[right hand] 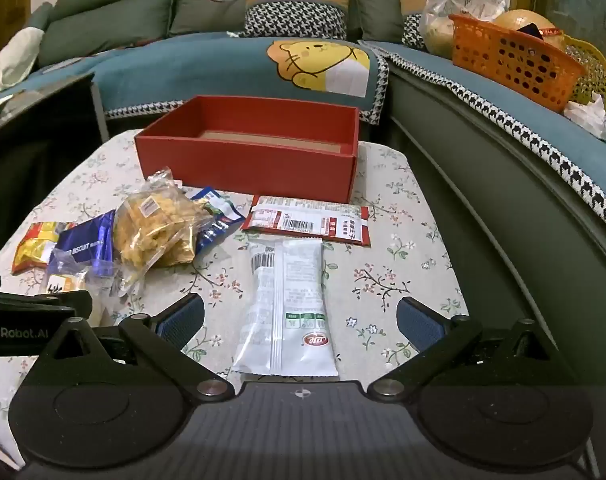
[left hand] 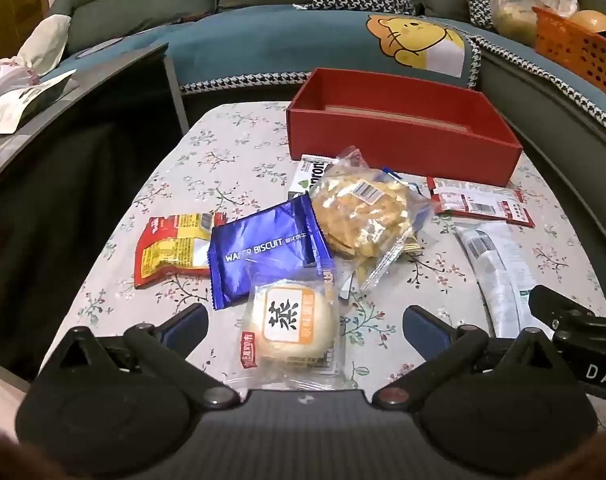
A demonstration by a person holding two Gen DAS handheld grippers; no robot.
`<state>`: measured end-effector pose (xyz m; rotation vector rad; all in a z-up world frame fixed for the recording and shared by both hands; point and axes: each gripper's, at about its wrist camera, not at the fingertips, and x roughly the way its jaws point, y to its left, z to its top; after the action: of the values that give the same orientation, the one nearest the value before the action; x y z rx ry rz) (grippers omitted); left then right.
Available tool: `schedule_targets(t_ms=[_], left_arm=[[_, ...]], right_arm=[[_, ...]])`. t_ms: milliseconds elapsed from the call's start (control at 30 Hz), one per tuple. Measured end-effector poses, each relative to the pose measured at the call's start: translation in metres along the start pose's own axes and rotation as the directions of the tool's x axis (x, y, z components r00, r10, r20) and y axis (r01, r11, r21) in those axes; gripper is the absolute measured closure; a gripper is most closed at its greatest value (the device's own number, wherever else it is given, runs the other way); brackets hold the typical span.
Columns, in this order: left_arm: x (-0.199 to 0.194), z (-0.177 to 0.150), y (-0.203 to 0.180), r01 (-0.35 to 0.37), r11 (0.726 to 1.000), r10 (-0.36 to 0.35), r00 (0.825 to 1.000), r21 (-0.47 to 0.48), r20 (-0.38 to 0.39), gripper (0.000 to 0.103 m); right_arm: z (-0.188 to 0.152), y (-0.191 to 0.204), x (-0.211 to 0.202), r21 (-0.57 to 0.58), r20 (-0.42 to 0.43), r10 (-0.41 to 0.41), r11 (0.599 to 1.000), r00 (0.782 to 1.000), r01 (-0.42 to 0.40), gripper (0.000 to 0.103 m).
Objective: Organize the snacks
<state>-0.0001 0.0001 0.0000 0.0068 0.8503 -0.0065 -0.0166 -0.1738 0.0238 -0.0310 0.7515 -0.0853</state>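
Note:
An empty red box (left hand: 399, 140) (right hand: 247, 160) stands at the far side of the floral table. In front of it lie a clear bag of crisp pastry (left hand: 363, 212) (right hand: 155, 228), a blue wafer biscuit pack (left hand: 263, 248) (right hand: 85, 248), a red-and-yellow packet (left hand: 171, 248) (right hand: 37, 246), a red-and-white sachet (left hand: 479, 202) (right hand: 307, 220) and a white wrapped bar (left hand: 499, 264) (right hand: 287, 304). My left gripper (left hand: 305, 322) is open, with a wrapped round cake (left hand: 291, 324) lying between its fingers, untouched. Open too, my right gripper (right hand: 301, 320) straddles the white bar without pressing it.
A sofa with a blue bear-print cover (right hand: 315, 64) curves behind the table. An orange basket (right hand: 515, 56) and plastic bags sit on its right part. A dark side table (left hand: 63, 92) with papers stands at the left. The table's right edge (right hand: 435, 216) drops beside the sofa base.

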Motion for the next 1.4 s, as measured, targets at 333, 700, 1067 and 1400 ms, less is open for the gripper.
schedule_targets(t_ms=[333,700,1067,1400], left_arm=[[0.0023,-0.0031,0.0028,0.014,1.000,-0.014,1.000,0.007,-0.017,0.000],[0.0045,-0.0029,-0.0016,0.010,1.000,-0.010,1.000,0.019,-0.024,0.000],[0.0051,-0.0026,-0.0016,0.009,1.000,-0.008,1.000,0.019,-0.026,0.000],[0.0052,-0.0031,-0.0016,0.008,1.000,-0.008,1.000,0.020,-0.025,0.000]], right_arm=[[-0.0022,0.0008,0.0042,-0.003,-0.016,0.000,1.000,1.000,0.000,0.000],[-0.0020,0.0005,0.0049,-0.003,-0.030,0.004,1.000,1.000,-0.004,0.000],[-0.0023,0.0004,0.0057,-0.001,-0.033,0.005,1.000,0.999,-0.005,0.000],[-0.0028,0.0008,0.0065,0.000,-0.035,0.007,1.000,0.999,-0.007,0.000]])
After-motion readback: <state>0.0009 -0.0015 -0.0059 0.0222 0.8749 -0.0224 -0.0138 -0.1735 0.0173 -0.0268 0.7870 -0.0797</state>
